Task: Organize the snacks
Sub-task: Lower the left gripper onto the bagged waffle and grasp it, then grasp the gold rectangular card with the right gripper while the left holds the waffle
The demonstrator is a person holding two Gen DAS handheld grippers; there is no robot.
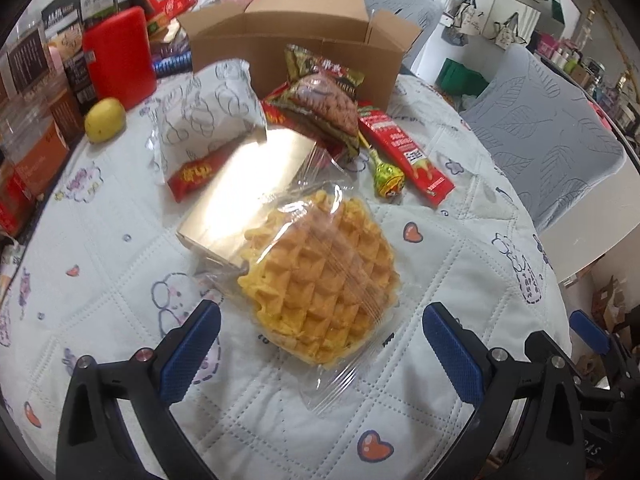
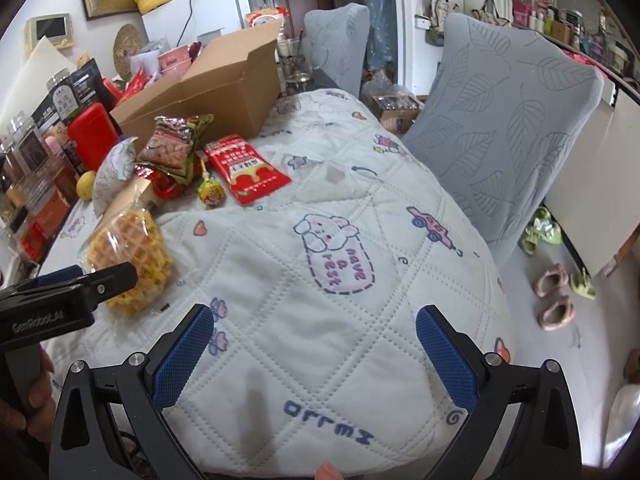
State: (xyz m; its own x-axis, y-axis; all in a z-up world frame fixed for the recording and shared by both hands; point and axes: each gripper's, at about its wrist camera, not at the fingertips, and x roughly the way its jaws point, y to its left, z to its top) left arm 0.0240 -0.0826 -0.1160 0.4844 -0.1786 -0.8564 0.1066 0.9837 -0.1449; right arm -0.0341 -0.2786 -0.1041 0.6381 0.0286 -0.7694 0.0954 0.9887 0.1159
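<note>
A wrapped waffle [image 1: 320, 276] lies on the quilted table, its near end between the wide-apart fingers of my open left gripper [image 1: 320, 344]. Behind it lie a shiny gold box [image 1: 248, 188], a white printed pouch [image 1: 208, 116], a green nut bag [image 1: 324, 100], a lollipop [image 1: 388, 178] and a red flat packet [image 1: 404, 152]. An open cardboard box [image 1: 296, 36] stands at the back. My right gripper [image 2: 314, 344] hovers open over bare quilt, right of the waffle [image 2: 128, 256]; the left gripper [image 2: 68, 292] shows at that view's left edge. The snack pile [image 2: 176, 148] and box [image 2: 208, 84] lie beyond.
Jars and packages [image 1: 44, 92], a red container [image 1: 118, 56] and a yellow fruit [image 1: 105, 120] crowd the table's left side. Two grey-covered chairs [image 2: 508, 120] stand to the right. Slippers [image 2: 554, 296] lie on the floor. The table [image 2: 360, 280] has open quilt on the right.
</note>
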